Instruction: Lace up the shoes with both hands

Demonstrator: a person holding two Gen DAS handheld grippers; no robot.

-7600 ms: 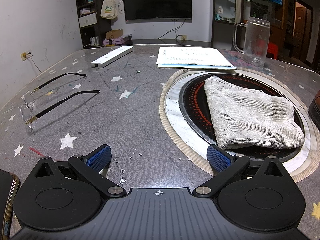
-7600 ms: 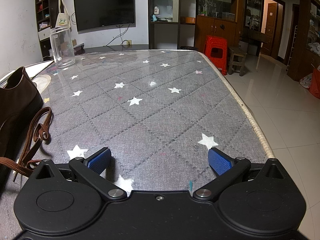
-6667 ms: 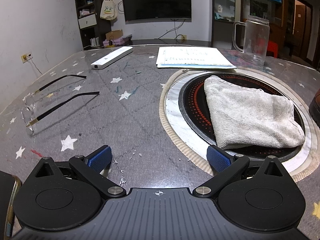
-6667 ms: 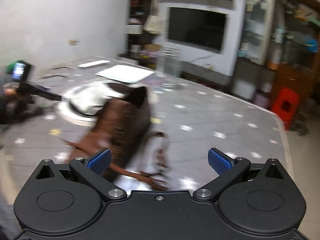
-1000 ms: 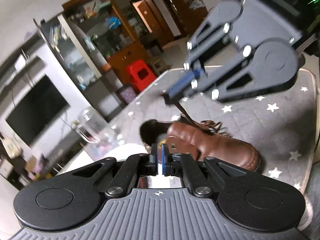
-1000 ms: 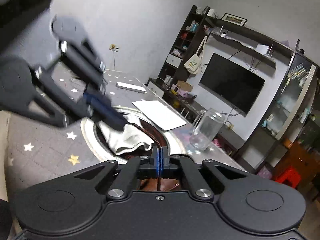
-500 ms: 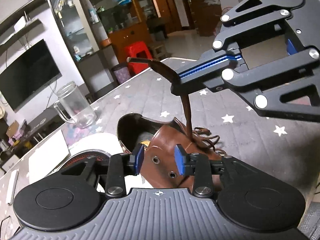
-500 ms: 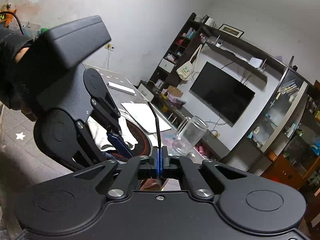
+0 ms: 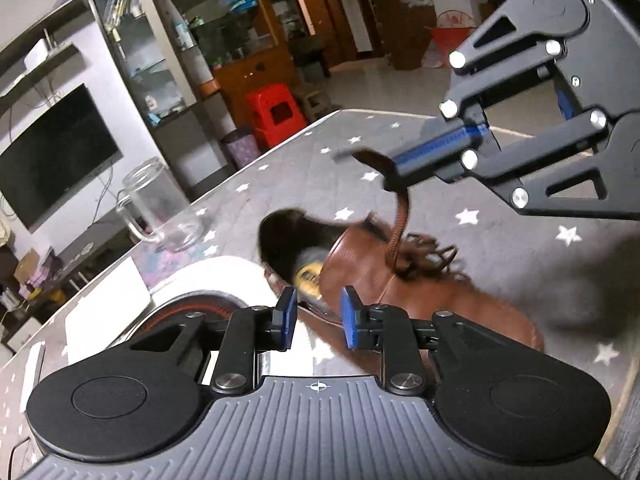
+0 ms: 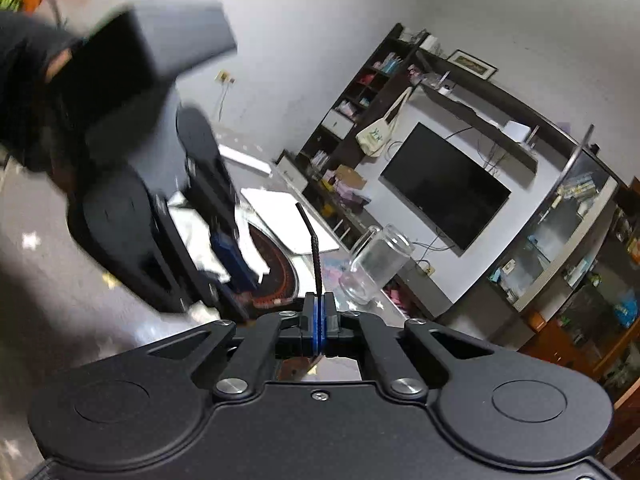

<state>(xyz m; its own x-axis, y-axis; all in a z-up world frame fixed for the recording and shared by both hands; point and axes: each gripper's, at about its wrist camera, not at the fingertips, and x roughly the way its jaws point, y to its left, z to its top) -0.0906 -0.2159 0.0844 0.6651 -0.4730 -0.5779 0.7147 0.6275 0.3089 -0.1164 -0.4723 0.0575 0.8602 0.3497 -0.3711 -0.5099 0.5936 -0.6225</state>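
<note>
Brown lace (image 9: 400, 216) pinched in fully closed right gripper (image 9: 394, 168), pulled up taut from shoe (image 9: 404, 296) on table (image 9: 500, 236). Left gripper (image 9: 316, 318) partly open, jaws just been narrowing, nothing btwn, hovering near shoe collar. Top eyelets look unthreaded; bow not yet tied.

Left gripper (image 9: 317, 316) low in frame, blue pads apart with nothing between them; jaws have just been closing. Past them a brown leather shoe (image 9: 404, 292) lies on the grey star-print tablecloth (image 9: 500, 240), opening toward the camera. Right gripper (image 9: 394, 174) enters from upper right, pinched on a brown lace (image 9: 400, 224) that runs up from the shoe's eyelets. Glass jar (image 9: 164, 204) stands further back, left.
</note>
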